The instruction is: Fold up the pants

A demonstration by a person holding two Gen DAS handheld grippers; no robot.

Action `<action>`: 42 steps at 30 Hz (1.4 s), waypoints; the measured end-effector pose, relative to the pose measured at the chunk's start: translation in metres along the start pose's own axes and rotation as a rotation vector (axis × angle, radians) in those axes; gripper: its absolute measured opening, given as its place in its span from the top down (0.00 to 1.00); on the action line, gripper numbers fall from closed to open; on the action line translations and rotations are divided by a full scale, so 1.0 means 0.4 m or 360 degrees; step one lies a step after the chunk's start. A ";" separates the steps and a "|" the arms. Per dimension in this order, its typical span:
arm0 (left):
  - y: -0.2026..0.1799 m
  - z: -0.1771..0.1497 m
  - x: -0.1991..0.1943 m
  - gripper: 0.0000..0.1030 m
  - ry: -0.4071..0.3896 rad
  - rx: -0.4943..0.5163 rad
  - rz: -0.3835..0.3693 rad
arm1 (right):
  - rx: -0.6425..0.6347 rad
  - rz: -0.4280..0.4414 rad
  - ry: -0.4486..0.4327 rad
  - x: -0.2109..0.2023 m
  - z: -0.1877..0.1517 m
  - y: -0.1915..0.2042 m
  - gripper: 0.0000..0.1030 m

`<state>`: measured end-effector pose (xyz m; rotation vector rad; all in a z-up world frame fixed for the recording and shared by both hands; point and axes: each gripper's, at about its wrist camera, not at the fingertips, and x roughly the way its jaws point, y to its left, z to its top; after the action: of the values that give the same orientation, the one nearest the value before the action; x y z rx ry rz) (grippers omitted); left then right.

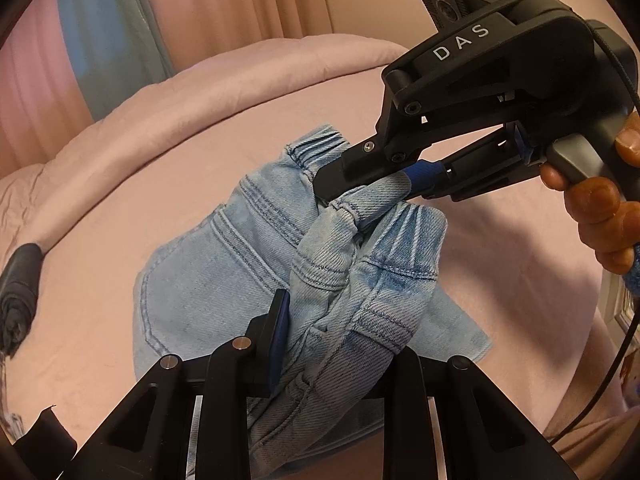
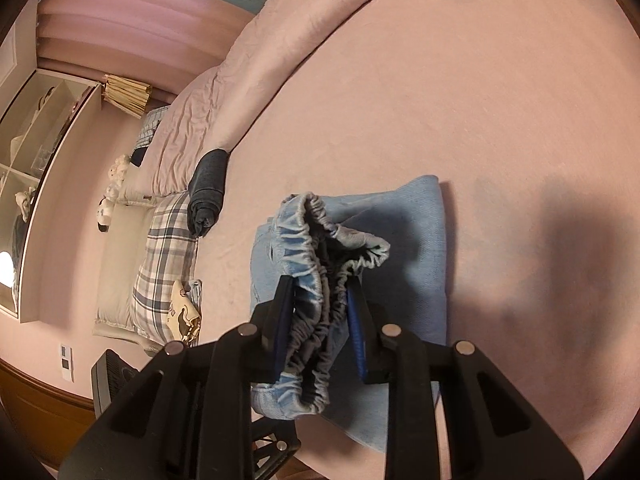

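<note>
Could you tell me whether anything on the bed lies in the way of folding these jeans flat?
Nothing visible does: the pink bedspread around the light blue denim pants is bare; the rolled dark garment lies apart by the pillows.

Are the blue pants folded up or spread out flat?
Partly folded. The pants lie doubled on the bed, but both grippers hold the stretchy waistband bunched up above them.

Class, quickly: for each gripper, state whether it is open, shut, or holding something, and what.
Left gripper: shut on the jeans, bunched denim between its pads.
Right gripper: shut on the jeans' elastic waistband.
</note>
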<state>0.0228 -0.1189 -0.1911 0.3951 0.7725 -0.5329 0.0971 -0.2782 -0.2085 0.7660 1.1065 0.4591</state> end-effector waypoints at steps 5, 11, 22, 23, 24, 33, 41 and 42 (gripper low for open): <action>-0.002 0.000 0.035 0.78 0.0051 -0.0017 -0.0025 | -0.0015 -0.0022 -0.0003 0.009 0.000 -0.003 0.76; 0.014 -0.002 0.072 0.78 0.0104 -0.0106 -0.0075 | 0.0076 -0.0076 0.0037 0.053 -0.005 -0.068 0.76; 0.073 -0.032 -0.023 0.73 0.0042 -0.0163 -0.0227 | 0.0066 -0.0076 0.0069 0.050 0.007 -0.053 0.76; 0.086 -0.035 -0.031 0.72 0.0039 -0.0201 -0.0252 | 0.0072 -0.0072 0.0068 0.050 0.007 -0.056 0.76; 0.096 -0.038 -0.035 0.71 0.0036 -0.0236 -0.0272 | 0.0074 -0.0070 0.0067 0.050 0.008 -0.056 0.76; 0.164 -0.053 -0.075 0.70 -0.0061 -0.0541 -0.0585 | 0.0018 -0.0121 0.0049 0.037 0.015 -0.029 0.76; 0.212 -0.050 -0.003 0.66 -0.0015 -0.0701 -0.0411 | -0.0101 -0.0158 -0.0010 0.012 -0.007 0.021 0.77; 0.203 -0.053 0.025 0.66 0.0043 -0.0695 -0.0392 | -0.0140 -0.0170 -0.0036 0.008 -0.013 0.029 0.77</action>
<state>0.0646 -0.0459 -0.2008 -0.0993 0.9433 -0.5707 0.0941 -0.2667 -0.2032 0.6301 1.0933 0.4052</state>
